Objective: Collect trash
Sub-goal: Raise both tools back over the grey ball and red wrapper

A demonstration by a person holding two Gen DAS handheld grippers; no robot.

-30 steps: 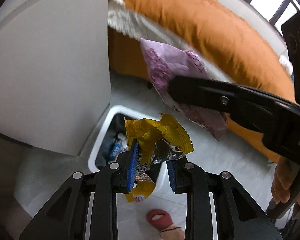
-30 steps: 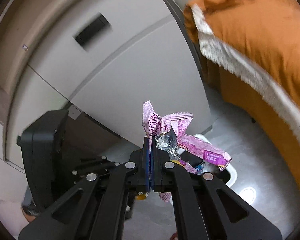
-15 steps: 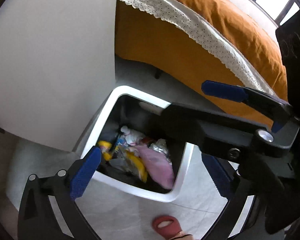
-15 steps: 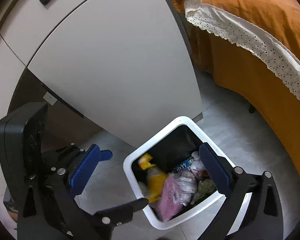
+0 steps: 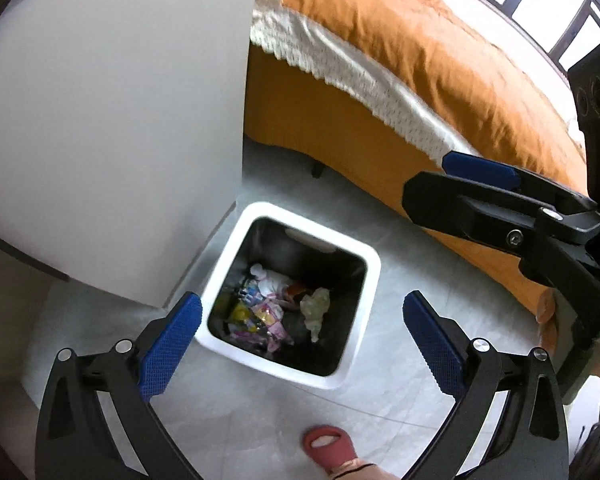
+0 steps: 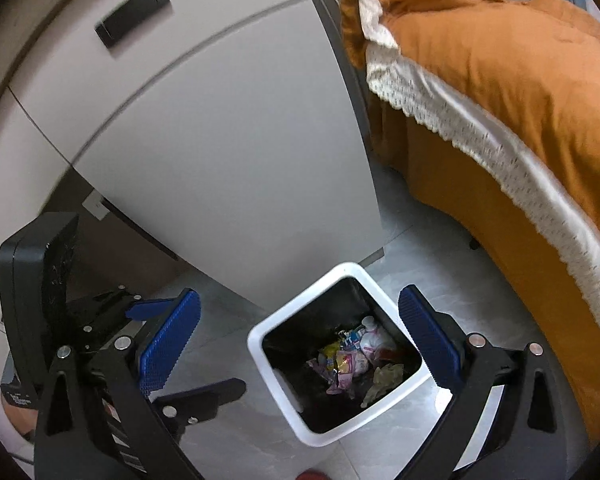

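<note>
A white-rimmed bin (image 5: 374,280) with a black inside stands on the floor below both grippers. Crumpled wrappers (image 5: 260,316), pink, yellow and silver, lie at its bottom. My left gripper (image 5: 300,344) hangs above the bin's near side, open, with nothing between its blue pads. The right gripper (image 5: 426,180) reaches in from the right, higher up. In the right wrist view my right gripper (image 6: 300,340) is open and empty over the bin (image 6: 260,336), framing the wrappers (image 6: 352,360). The left gripper (image 6: 214,344) shows at the lower left.
A white cabinet (image 5: 100,120) stands close against the bin's left side. A bed with an orange cover and lace trim (image 5: 420,60) runs along the right. A foot in a red slipper (image 5: 328,444) is on the grey tiled floor. A hand (image 5: 548,312) holds the right gripper.
A second ago the left gripper was shut on a yellow wrapper and the right on a pink one. Both opened, and the wrappers dropped into the bin.
</note>
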